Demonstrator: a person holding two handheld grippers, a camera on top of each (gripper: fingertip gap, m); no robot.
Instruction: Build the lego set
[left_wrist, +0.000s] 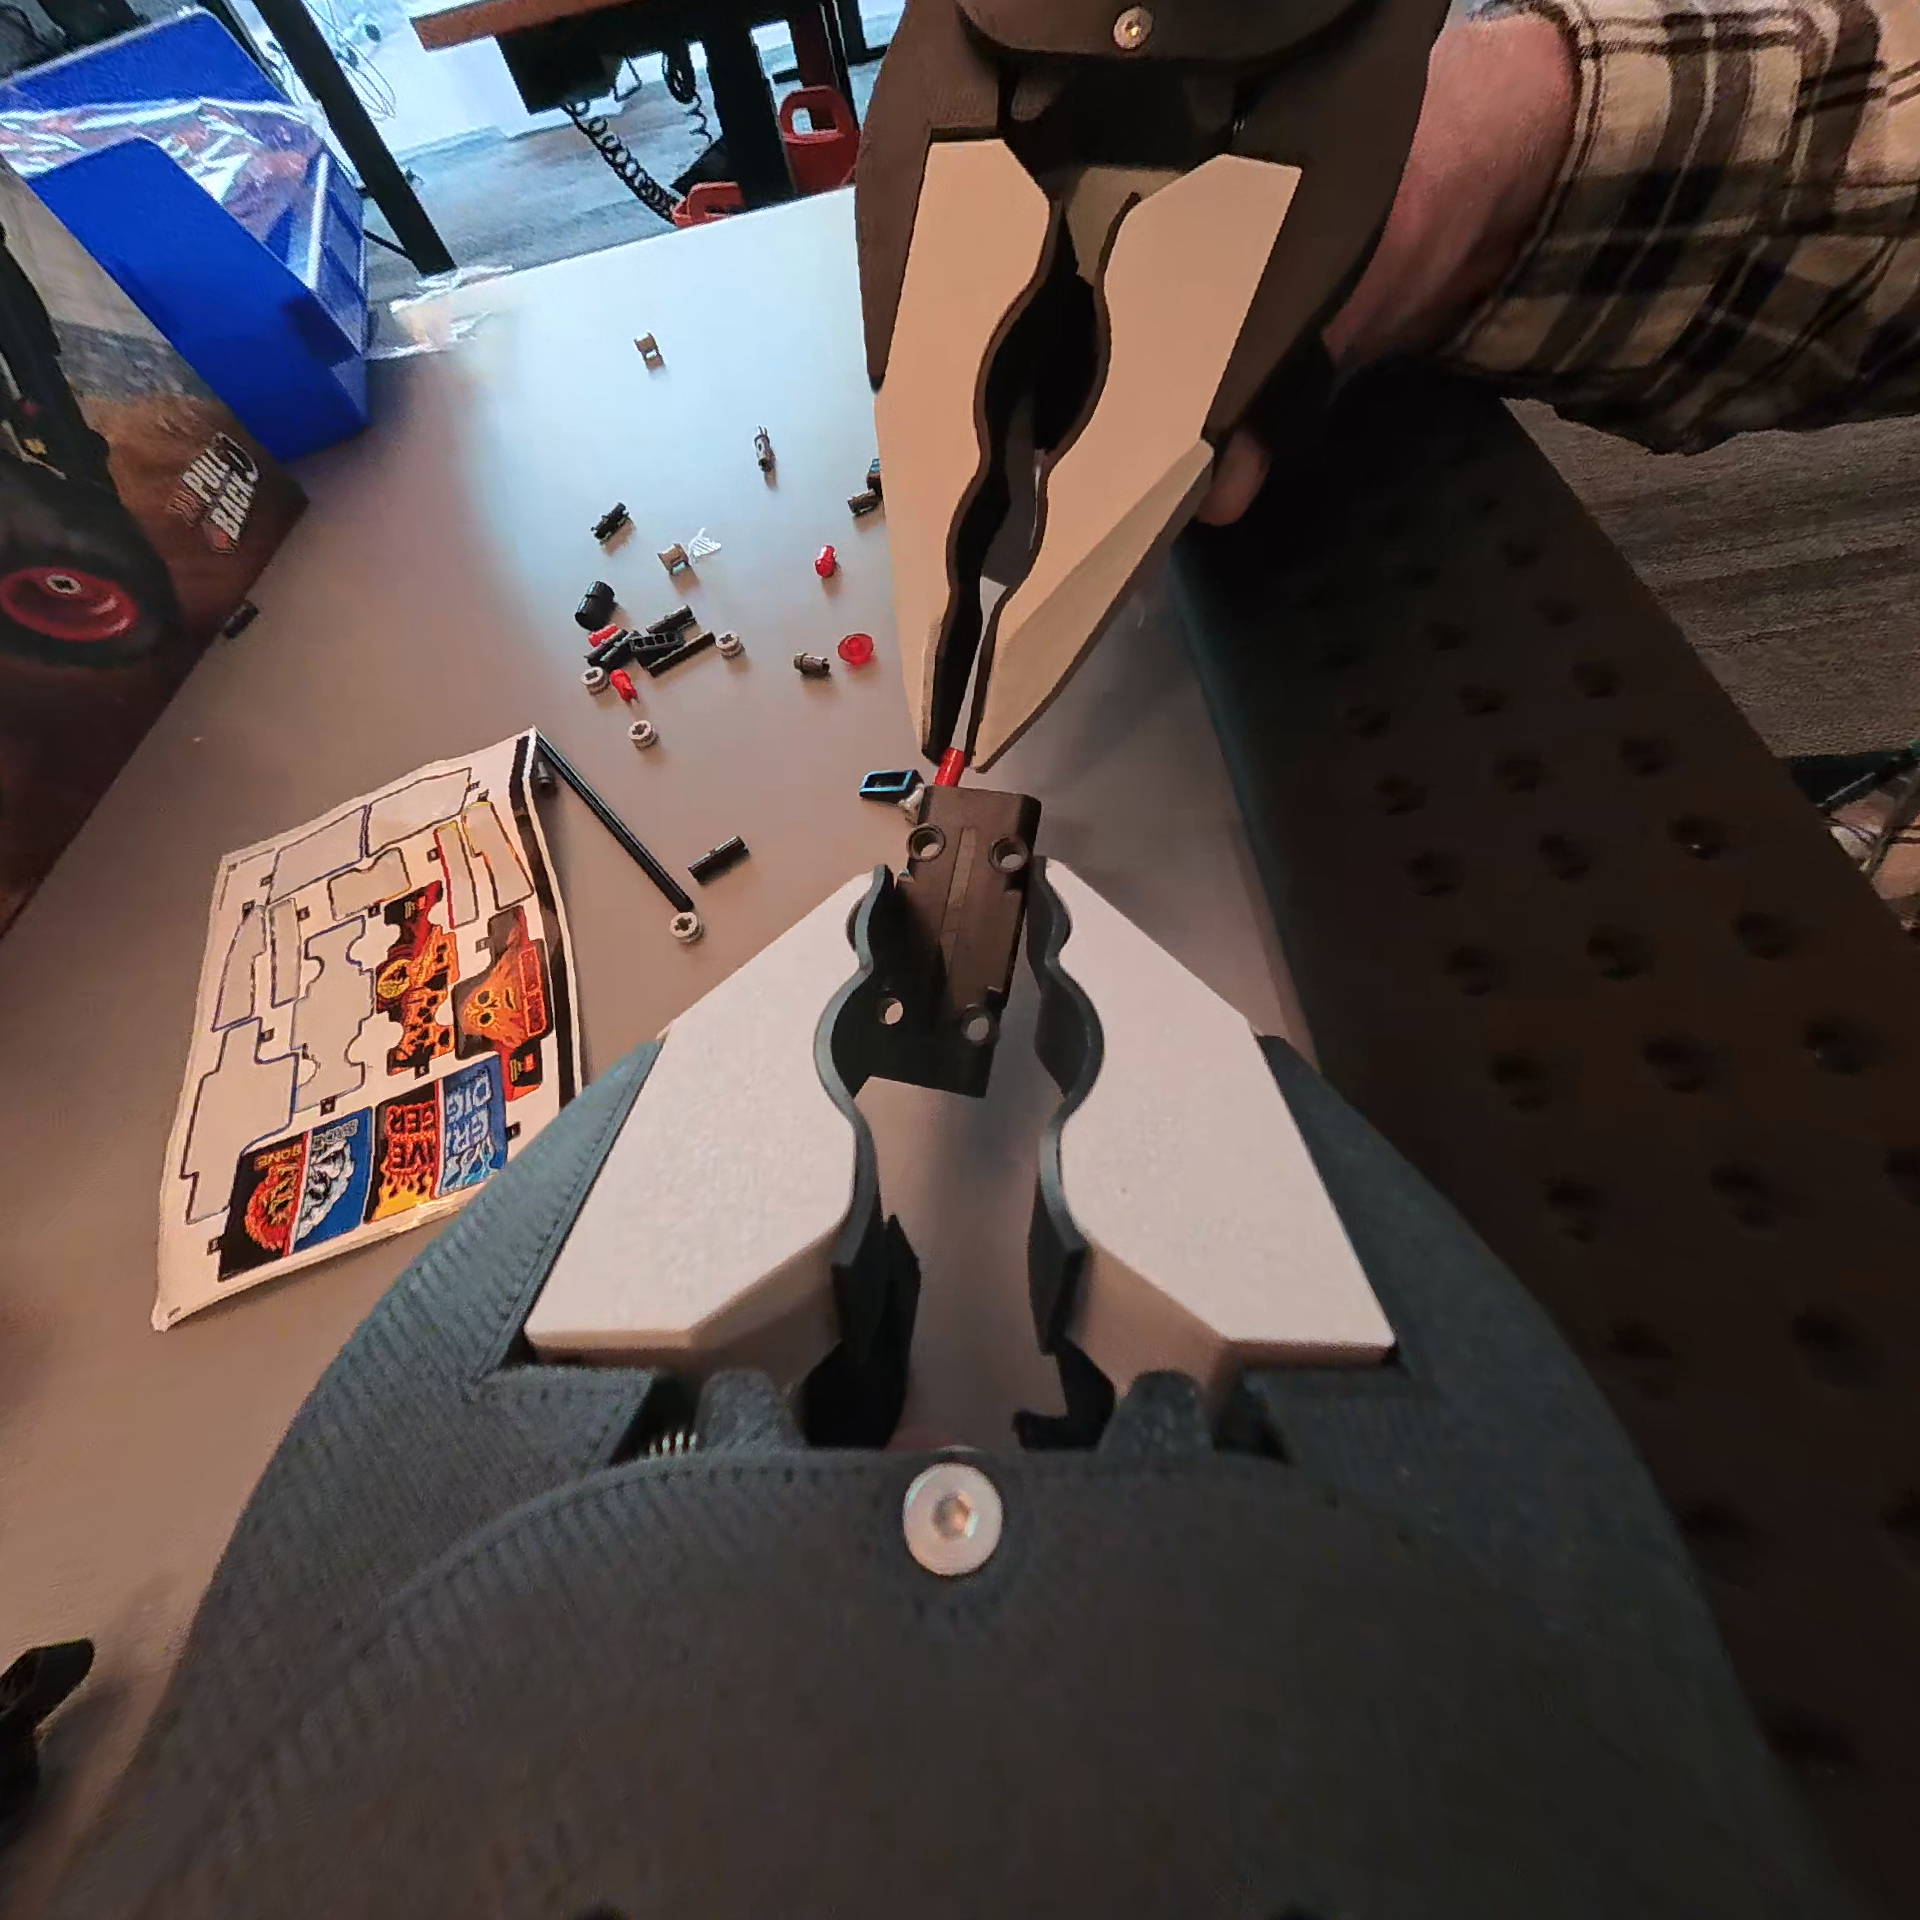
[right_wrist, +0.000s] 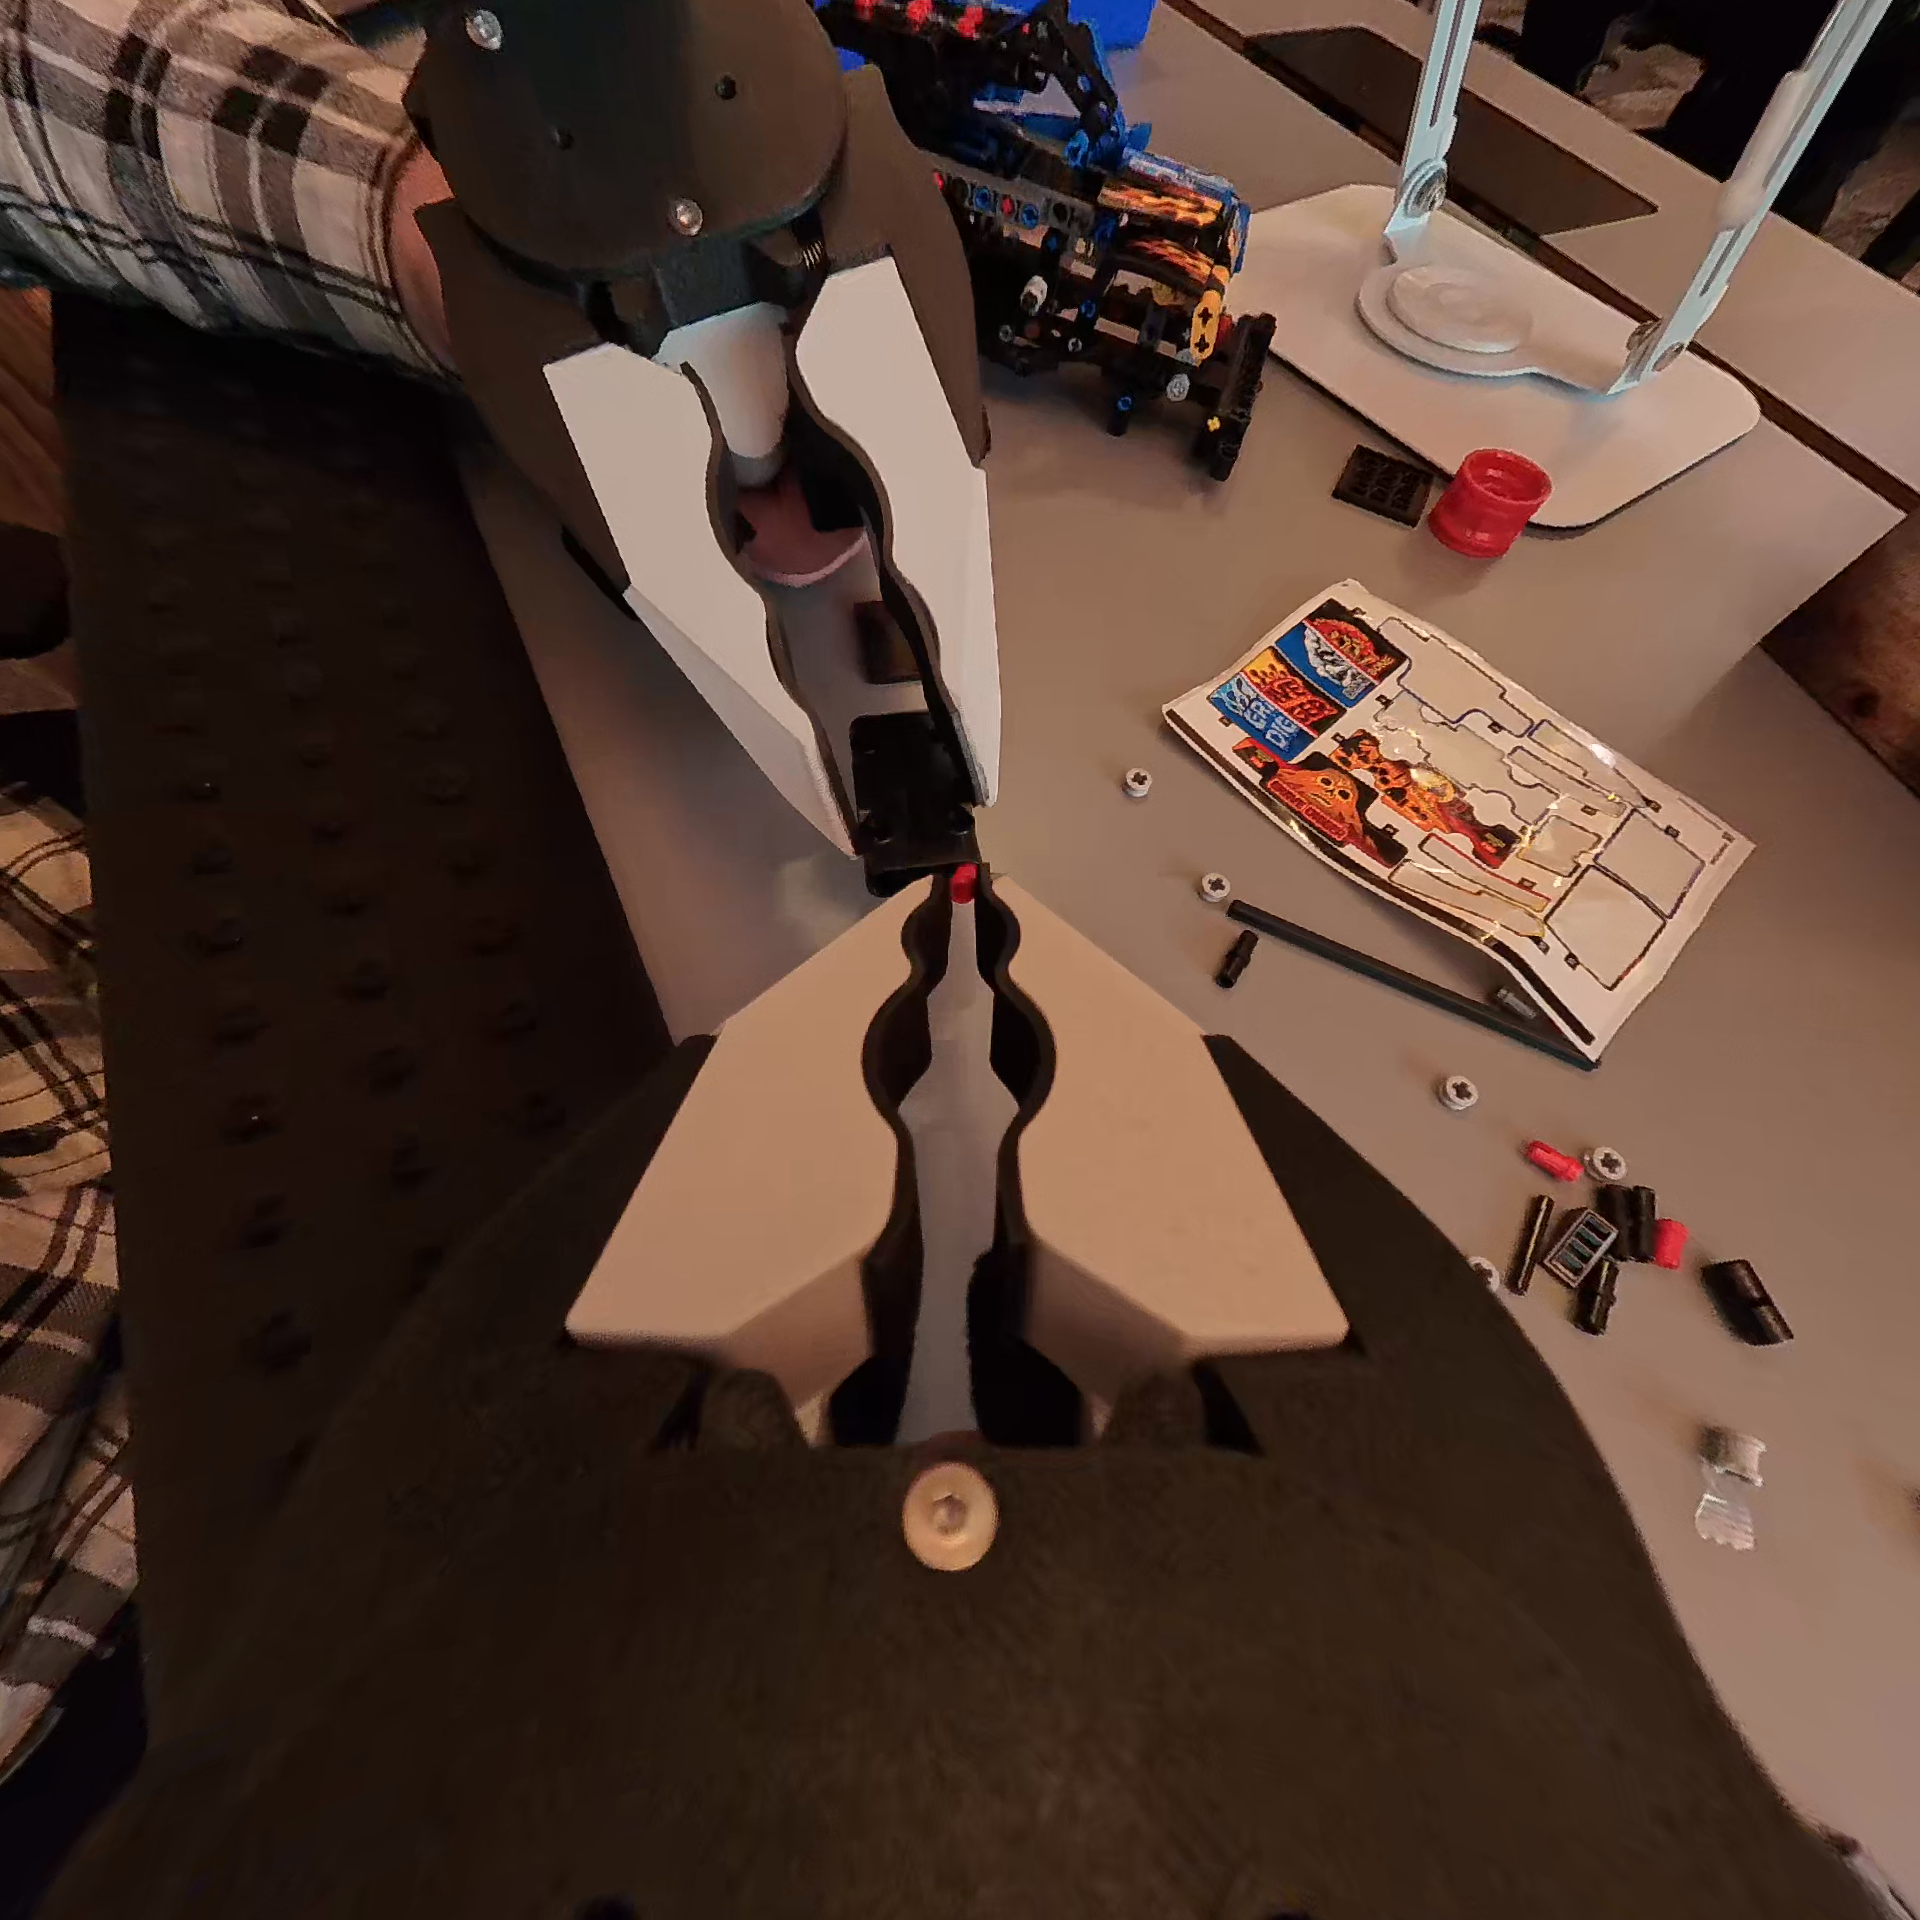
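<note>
My left gripper (left_wrist: 961, 883) is shut on a black block piece with round holes (left_wrist: 961, 914) and holds it above the grey table (left_wrist: 436, 582). It also shows in the right wrist view (right_wrist: 920, 821) with the black block (right_wrist: 909, 790). My right gripper (right_wrist: 961, 883) is shut on a small red pin (right_wrist: 963, 883). It shows in the left wrist view (left_wrist: 954, 758) with the red pin (left_wrist: 945, 771) at the block's far end. The pin touches the block; whether it is seated I cannot tell.
A sticker sheet (left_wrist: 384, 1008) lies on the table, with a black axle (left_wrist: 613, 821) beside it. Several small black, red and grey parts (left_wrist: 665, 634) are scattered beyond. A part-built model (right_wrist: 1101, 249), a red wheel hub (right_wrist: 1488, 502) and a white stand (right_wrist: 1507, 343) sit farther off. A blue box (left_wrist: 197, 249) is left. The grippers are tip to tip, or close to it. The black axle (left_wrist: 613, 821) is about 11 cm from my left fingertips. My right wrist view (right_wrist: 1382, 974) looks at it from another angle.
</note>
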